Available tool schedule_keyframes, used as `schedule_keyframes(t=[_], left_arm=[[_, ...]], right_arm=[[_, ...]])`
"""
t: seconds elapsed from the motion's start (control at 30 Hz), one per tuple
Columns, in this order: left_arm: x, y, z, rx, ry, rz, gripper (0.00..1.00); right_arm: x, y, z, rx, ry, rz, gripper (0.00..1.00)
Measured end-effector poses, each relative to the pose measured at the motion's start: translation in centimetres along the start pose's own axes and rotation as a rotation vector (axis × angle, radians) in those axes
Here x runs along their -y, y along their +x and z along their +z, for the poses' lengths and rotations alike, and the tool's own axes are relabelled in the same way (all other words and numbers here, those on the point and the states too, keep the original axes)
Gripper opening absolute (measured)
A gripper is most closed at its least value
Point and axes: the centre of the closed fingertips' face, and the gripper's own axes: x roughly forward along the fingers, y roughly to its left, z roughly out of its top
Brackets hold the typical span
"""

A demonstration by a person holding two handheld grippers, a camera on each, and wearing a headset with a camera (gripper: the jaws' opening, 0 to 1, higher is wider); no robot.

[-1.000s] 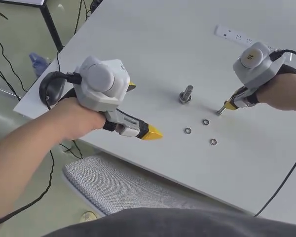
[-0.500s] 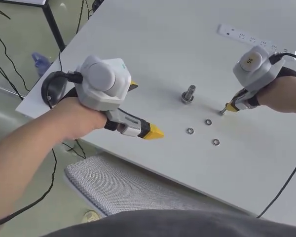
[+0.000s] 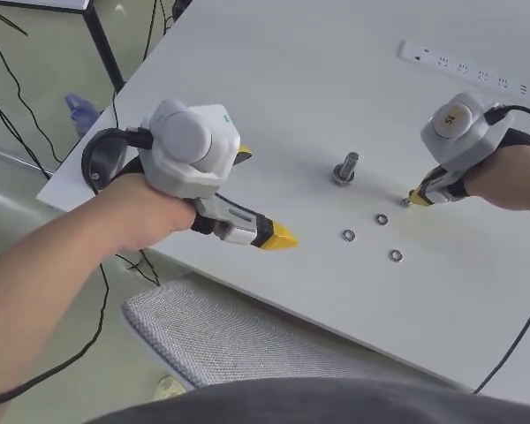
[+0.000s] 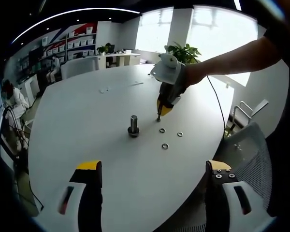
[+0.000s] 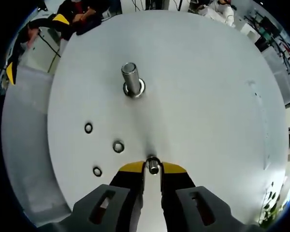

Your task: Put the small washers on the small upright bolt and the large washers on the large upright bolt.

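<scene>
On the matte white table, my right gripper pinches the small bolt, a slim steel pin held upright between the yellow tips. My left gripper hangs with its fingers spread wide. Three small washers, flat shiny rings, lie loose near the threaded large bolt.

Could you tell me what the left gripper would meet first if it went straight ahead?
Probably the nearest washer, almost dead ahead between the left gripper's open jaws; the large bolt stands left of that line. Height above the table is unclear, so it might pass over.
</scene>
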Motion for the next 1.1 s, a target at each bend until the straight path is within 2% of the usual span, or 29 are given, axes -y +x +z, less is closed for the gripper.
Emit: schedule_keyframes(t=[0.1, 0.43, 0.77, 1.1], left_arm=[[0.0, 0.0, -0.1, -0.002, -0.003, -0.001, 0.88], [-0.2, -0.2, -0.3, -0.003, -0.009, 0.003, 0.88], [-0.1, -0.2, -0.6, -0.012, -0.01, -0.001, 0.86], [-0.1, -0.1, -0.6, -0.011, -0.011, -0.002, 0.85]], right_arm=[[0.3, 0.5, 0.0, -0.003, 0.0, 0.004, 0.13], [-0.4, 1.0, -0.1, -0.015, -0.007, 0.009, 0.13], [-0.3, 1.8, -0.7, -0.018, -0.008, 0.01, 0.13], [-0.1, 2.0, -0.5, -0.004, -0.006, 0.01, 0.13]])
